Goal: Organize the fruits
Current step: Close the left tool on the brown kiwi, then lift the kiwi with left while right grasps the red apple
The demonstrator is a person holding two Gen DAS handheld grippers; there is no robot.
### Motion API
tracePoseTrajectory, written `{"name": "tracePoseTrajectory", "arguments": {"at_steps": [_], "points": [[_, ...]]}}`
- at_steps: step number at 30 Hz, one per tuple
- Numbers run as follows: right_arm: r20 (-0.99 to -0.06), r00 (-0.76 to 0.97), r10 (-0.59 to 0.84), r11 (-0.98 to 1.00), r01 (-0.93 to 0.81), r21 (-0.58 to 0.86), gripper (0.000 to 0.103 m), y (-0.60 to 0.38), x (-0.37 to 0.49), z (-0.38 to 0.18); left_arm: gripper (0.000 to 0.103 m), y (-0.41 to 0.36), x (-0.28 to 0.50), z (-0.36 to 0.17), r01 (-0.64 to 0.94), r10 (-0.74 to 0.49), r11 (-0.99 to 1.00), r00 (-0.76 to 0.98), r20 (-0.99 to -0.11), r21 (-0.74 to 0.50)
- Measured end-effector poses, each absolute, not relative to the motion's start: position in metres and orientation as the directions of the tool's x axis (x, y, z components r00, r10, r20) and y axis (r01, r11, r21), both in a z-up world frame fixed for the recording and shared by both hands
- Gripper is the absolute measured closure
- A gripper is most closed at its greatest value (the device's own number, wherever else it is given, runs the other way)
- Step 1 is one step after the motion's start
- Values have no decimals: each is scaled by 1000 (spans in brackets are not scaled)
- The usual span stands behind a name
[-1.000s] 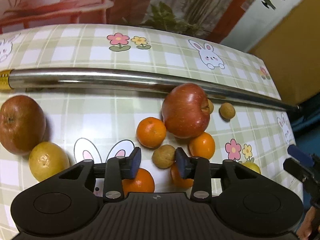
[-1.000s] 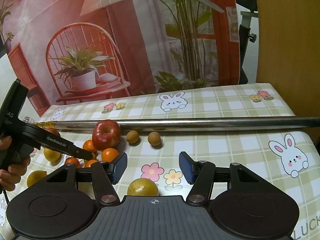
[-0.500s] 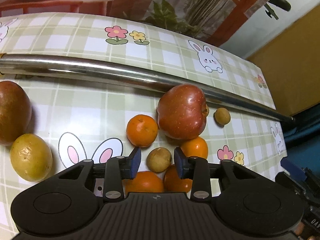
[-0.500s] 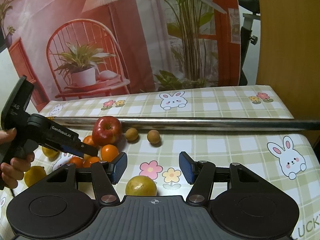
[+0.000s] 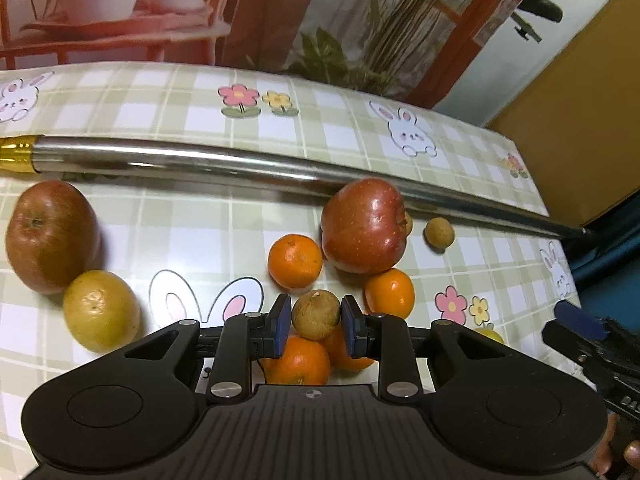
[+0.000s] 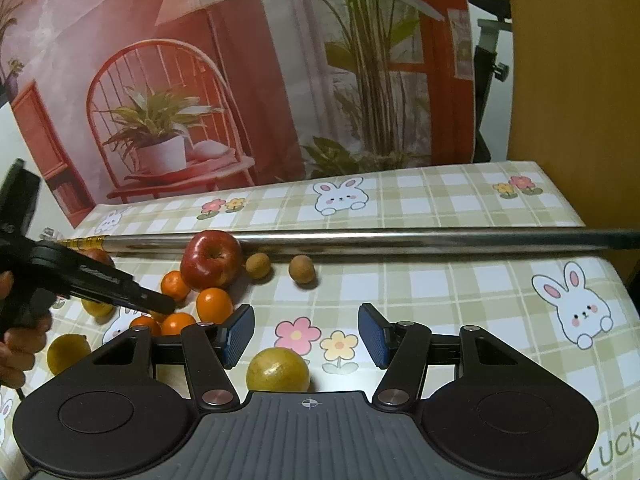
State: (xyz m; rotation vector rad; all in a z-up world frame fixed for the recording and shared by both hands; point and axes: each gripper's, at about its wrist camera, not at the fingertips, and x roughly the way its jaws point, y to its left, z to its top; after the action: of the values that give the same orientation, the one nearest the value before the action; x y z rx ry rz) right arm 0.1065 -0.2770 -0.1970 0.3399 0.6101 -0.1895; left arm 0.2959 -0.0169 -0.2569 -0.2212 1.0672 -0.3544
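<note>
Fruits are lying on the checked tabletop (image 5: 192, 236), below a steel pole (image 5: 208, 162) that is running across the left wrist frame. At far left a dark red apple (image 5: 50, 236) is sitting just above a yellow citrus (image 5: 100, 310), the two touching. At centre the left gripper (image 5: 314, 328) has just been closing, and its blue pads are now pressing on a small brown longan (image 5: 316, 314). Two oranges (image 5: 300, 360) are showing beneath it. An orange (image 5: 295, 260) is sitting above it, beside a large red apple (image 5: 364, 226), with another orange (image 5: 390, 292) under that apple. A second longan (image 5: 439, 233) is lying apart at right of the apple.

In the right wrist frame a hand at far left is holding the left gripper's handle. The right gripper (image 6: 306, 336) is standing with jaws apart at lower centre, pads gripping nothing; a yellow fruit (image 6: 278, 370) is sitting low between them, untouched.
</note>
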Motion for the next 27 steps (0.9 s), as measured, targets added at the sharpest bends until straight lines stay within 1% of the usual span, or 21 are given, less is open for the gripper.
{"name": "tracePoseTrajectory", "arguments": {"at_steps": [11, 18, 24, 27], "points": [[-608, 790, -84, 915, 303, 267, 49, -283, 100, -209, 75, -8, 273, -235, 194, -399, 917, 495, -772, -349], [-590, 804, -73, 920, 282, 271, 49, -280, 100, -205, 74, 6, 241, -215, 193, -322, 947, 578, -750, -258], [-555, 831, -24, 930, 222, 292, 49, -275, 110, -199, 74, 29, 217, -198, 137, -242, 970, 656, -715, -203], [-526, 850, 5, 938, 179, 298, 49, -271, 122, -193, 74, 43, 210, -192, 93, -206, 976, 685, -699, -198]]}}
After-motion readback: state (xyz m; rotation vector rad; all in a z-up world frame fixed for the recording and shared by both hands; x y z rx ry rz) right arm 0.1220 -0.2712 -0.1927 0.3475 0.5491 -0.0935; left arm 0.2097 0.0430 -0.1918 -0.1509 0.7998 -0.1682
